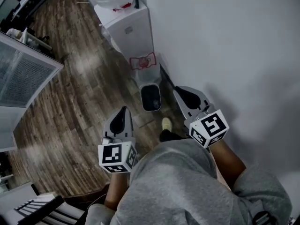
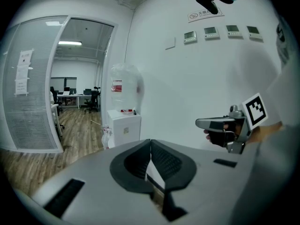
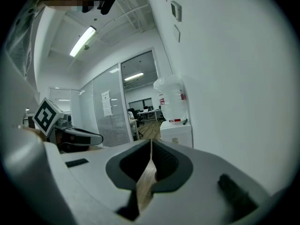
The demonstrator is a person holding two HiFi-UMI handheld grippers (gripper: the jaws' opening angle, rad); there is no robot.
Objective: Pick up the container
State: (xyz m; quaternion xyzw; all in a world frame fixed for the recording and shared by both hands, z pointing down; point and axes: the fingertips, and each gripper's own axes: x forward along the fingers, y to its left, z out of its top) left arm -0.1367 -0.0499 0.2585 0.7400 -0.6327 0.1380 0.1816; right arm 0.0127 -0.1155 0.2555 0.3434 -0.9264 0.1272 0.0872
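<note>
Here, I held my left gripper (image 1: 123, 111) and my right gripper (image 1: 179, 92) with jaws pressed together on nothing, both short of the water dispenser (image 1: 130, 32), while the dark container (image 1: 151, 97) stood just beside that dispenser's foot.

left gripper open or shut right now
Shut: the grey left gripper has its dark jaws touching at the tips, with nothing between them.
</note>
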